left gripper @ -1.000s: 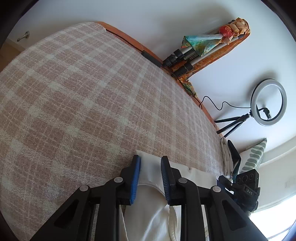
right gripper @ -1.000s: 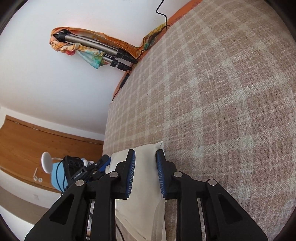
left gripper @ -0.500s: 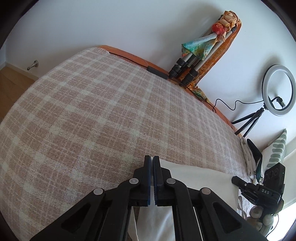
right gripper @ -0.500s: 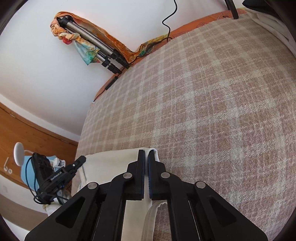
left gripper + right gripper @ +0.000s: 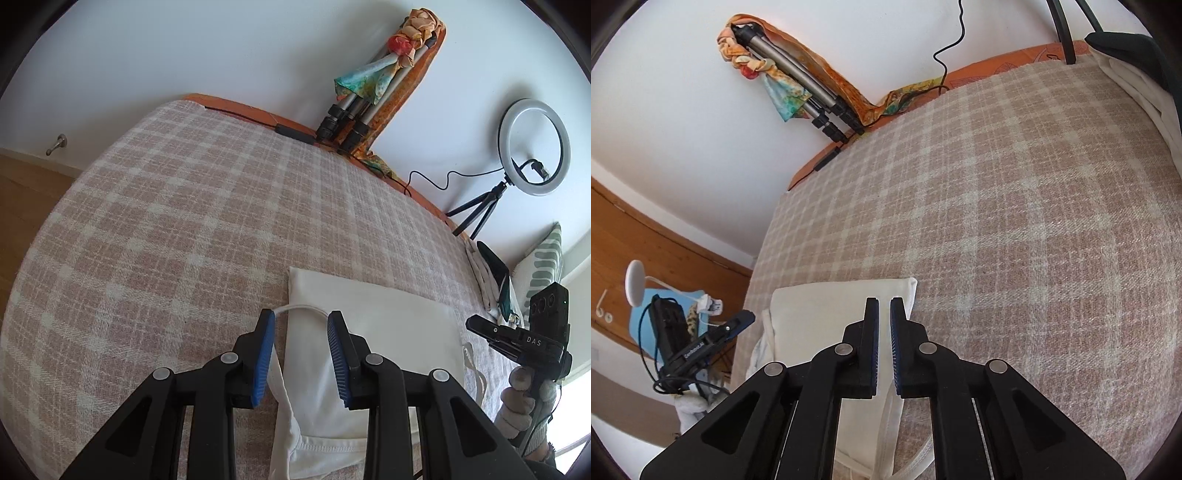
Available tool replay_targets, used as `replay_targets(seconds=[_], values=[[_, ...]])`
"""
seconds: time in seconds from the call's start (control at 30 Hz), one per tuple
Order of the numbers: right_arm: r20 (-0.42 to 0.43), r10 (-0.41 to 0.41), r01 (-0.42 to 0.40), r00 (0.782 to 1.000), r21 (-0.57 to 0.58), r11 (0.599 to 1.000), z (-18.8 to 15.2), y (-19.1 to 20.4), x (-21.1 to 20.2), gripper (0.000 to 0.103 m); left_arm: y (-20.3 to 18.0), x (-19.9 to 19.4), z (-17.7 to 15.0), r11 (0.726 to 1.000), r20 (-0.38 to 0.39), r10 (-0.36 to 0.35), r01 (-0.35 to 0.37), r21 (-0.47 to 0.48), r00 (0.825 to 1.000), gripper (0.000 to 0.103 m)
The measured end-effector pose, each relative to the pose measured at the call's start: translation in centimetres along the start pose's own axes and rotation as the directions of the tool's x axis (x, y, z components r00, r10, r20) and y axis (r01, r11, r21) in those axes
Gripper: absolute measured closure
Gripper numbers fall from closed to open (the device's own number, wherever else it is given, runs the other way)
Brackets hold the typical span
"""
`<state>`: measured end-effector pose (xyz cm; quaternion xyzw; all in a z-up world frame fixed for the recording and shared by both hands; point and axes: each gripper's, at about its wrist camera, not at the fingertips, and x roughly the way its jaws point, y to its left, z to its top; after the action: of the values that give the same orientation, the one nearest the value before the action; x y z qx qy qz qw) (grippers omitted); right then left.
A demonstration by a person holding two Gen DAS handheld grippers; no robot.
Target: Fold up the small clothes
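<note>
A cream-white small garment lies folded flat on the pink plaid bedcover; it also shows in the right wrist view. My left gripper is open above its left edge, where a thin white strap loops between the fingers. My right gripper stands over the garment's right part with its jaws a narrow gap apart and nothing between them. The other gripper shows at the right edge of the left wrist view and at the left of the right wrist view.
A folded tripod with colourful scarves leans on the wall at the bed's far edge. A ring light stands at the right. A stack of folded white cloth with a dark item and a green-patterned pillow lie at the bed's right end.
Both grippers were shut half a second ago and have opened, the left wide, the right slightly. The garment now lies flat on the bedcover, and both grippers have drawn back from it.
</note>
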<state>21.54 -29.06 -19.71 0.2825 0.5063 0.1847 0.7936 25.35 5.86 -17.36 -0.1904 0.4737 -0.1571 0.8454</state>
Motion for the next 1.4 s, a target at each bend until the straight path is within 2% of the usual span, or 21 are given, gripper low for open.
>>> replay_targets(seconds=[0.13,0.2,0.27,0.33,0.43,0.57,0.77,0.9,1.03,1.2,1.23,1.27,1.33,1.4], values=[[-0.052,-0.061,0.057,0.997,-0.077,0.995,-0.9,1.2,0.1,0.096,-0.4,-0.4,-1.8,0.999,-0.042,0.023,-0.022,0.029,0.999,0.073],[-0.061,-0.087,0.082,0.994,-0.076,0.994,-1.3,1.0,0.1,0.089,-0.1,-0.4,-2.7,1.000,-0.071,0.014,-0.013,0.009,0.997,0.068],[-0.068,-0.096,0.092,0.993,-0.061,0.994,-1.4,0.5,-0.1,0.076,0.3,-0.6,-3.6,1.000,-0.090,0.014,-0.015,-0.016,0.996,0.057],[-0.079,-0.064,0.062,0.995,-0.033,0.998,-1.4,0.0,-0.3,0.070,0.7,-0.6,-4.5,0.999,-0.109,-0.006,0.001,-0.043,0.994,0.057],[-0.099,-0.038,0.038,0.994,-0.007,0.999,-1.5,-0.5,-0.4,0.070,0.6,-1.3,-5.6,0.998,-0.108,-0.025,0.018,-0.061,0.994,0.055],[-0.142,0.017,-0.013,0.990,0.030,0.999,-2.0,-0.7,0.0,0.070,0.9,-1.7,-6.4,0.989,-0.118,-0.100,0.085,-0.124,0.988,0.051],[-0.148,0.086,-0.074,0.985,0.081,0.994,-2.2,-0.7,0.5,0.069,1.8,-1.4,-5.9,0.963,-0.099,-0.170,0.144,-0.227,0.980,0.047],[-0.147,0.142,-0.125,0.979,0.121,0.985,-2.2,-0.9,0.8,0.069,1.7,-0.9,-5.5,0.955,-0.090,-0.190,0.162,-0.249,0.978,0.047],[-0.149,0.172,-0.152,0.974,0.138,0.979,-2.3,-0.7,1.3,0.069,1.6,-0.5,-5.2,0.949,-0.077,-0.191,0.164,-0.269,0.978,0.049],[-0.150,0.175,-0.155,0.973,0.132,0.979,-2.7,0.1,1.7,0.067,0.5,0.2,-4.8,0.966,-0.080,-0.149,0.128,-0.226,0.986,0.056],[-0.150,0.170,-0.152,0.974,0.125,0.981,-2.8,0.3,1.8,0.067,0.2,0.3,-4.7,0.970,-0.080,-0.137,0.118,-0.211,0.987,0.060],[-0.148,0.159,-0.143,0.976,0.115,0.983,-2.9,0.5,1.8,0.068,0.0,0.5,-4.7,0.974,-0.085,-0.126,0.106,-0.201,0.988,0.070],[-0.142,0.140,-0.126,0.980,0.103,0.987,-3.0,0.9,1.8,0.070,-0.1,0.7,-4.7,0.978,-0.083,-0.109,0.091,-0.188,0.991,0.073],[-0.141,0.127,-0.114,0.982,0.095,0.989,-3.2,1.2,1.9,0.077,-0.2,0.8,-4.7,0.982,-0.083,-0.095,0.080,-0.171,0.992,0.082]])
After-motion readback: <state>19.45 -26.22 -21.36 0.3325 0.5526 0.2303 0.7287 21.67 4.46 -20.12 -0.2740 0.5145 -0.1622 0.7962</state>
